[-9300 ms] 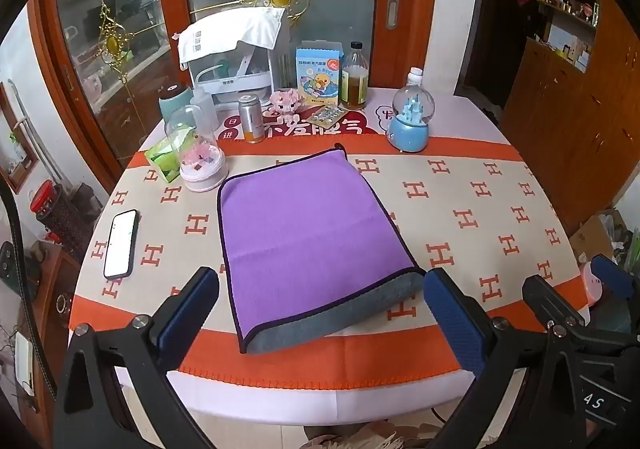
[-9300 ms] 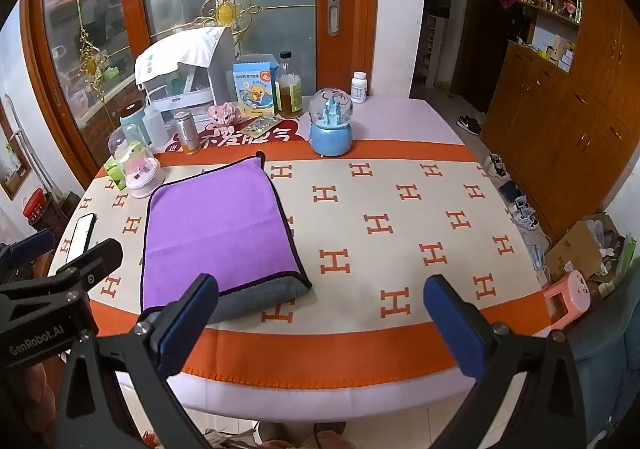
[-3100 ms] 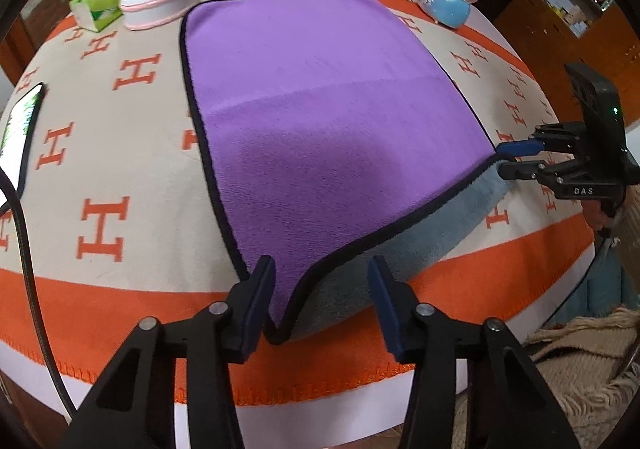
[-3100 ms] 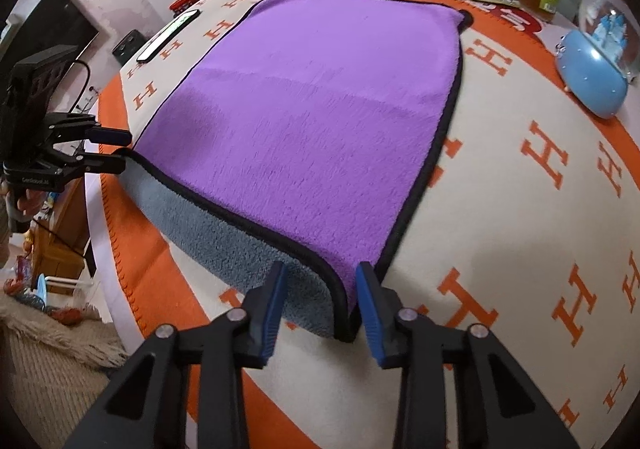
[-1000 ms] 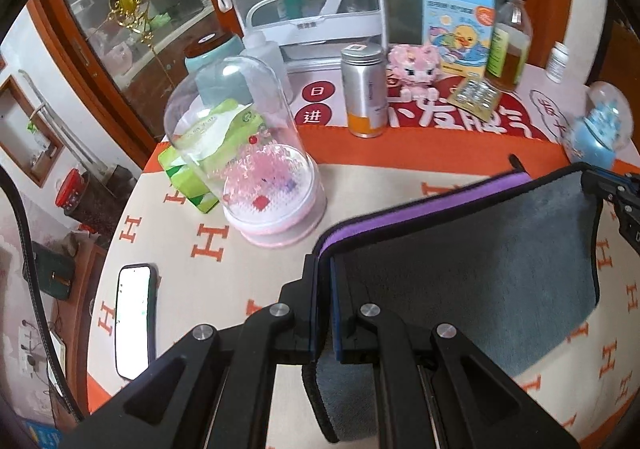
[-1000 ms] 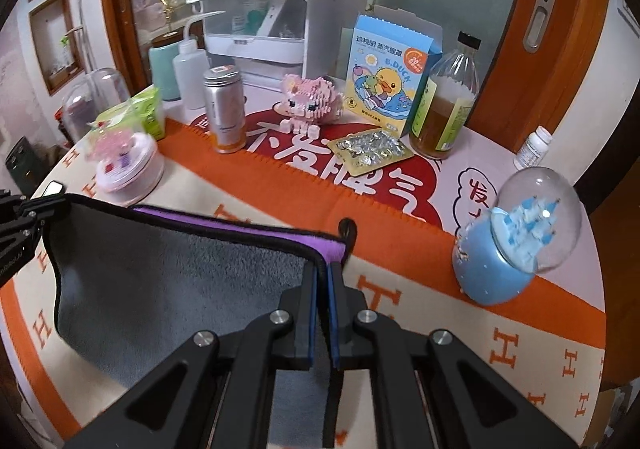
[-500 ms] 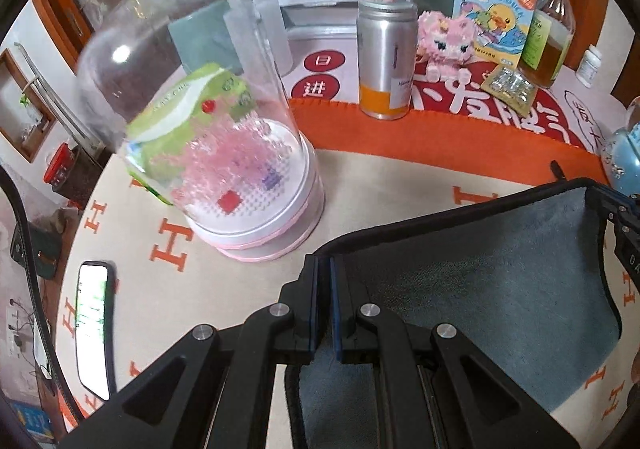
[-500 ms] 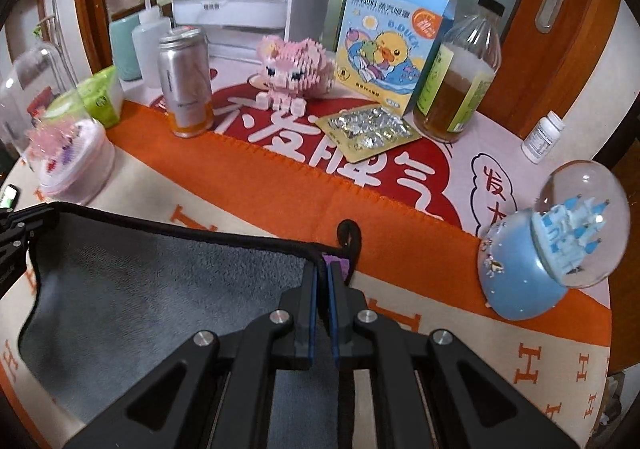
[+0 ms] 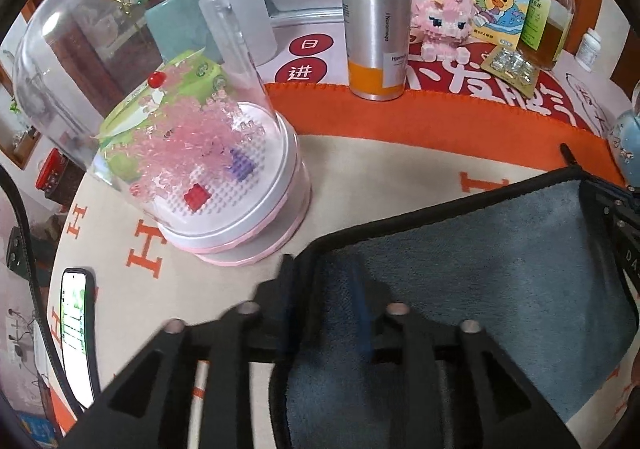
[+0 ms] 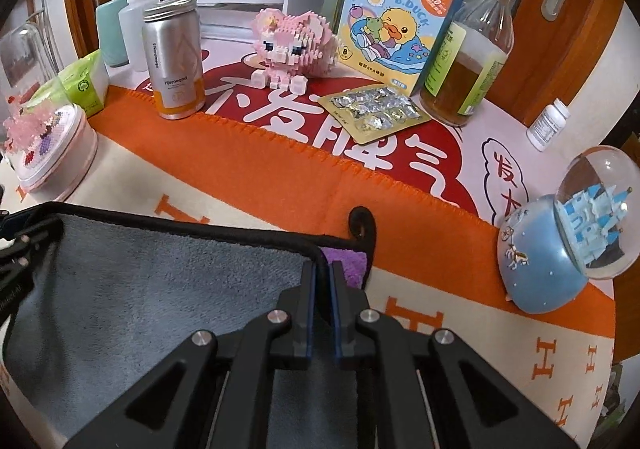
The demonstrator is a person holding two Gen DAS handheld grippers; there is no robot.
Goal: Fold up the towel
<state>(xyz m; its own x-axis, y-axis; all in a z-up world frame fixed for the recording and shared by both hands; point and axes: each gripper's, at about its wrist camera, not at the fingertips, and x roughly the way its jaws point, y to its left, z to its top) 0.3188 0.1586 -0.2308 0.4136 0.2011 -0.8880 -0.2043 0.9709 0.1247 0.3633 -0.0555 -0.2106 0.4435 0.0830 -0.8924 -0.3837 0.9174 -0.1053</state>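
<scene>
The towel (image 9: pixel 460 269) lies folded over on the table with its grey side up and a black hem; it also shows in the right wrist view (image 10: pixel 160 289). A strip of its purple side (image 10: pixel 348 261) peeks out at the far right corner. My left gripper (image 9: pixel 324 289) is blurred and its jaws stand apart over the towel's far left corner. My right gripper (image 10: pixel 323 281) is shut on the towel's far right corner, and it also shows in the left wrist view (image 9: pixel 608 193).
A clear dome with pink bricks (image 9: pixel 180 153) stands just left of the towel. A metal can (image 9: pixel 378 33), a pink brick pig (image 10: pixel 292 41), a pill sheet (image 10: pixel 376 109), a bottle (image 10: pixel 468 49) and a snow globe (image 10: pixel 568 233) stand beyond it. A phone (image 9: pixel 76 313) lies left.
Both grippers carried the near edge of the towel over to the far edge and lowered it. My left gripper's jaws have just opened off the corner; the right still holds its corner.
</scene>
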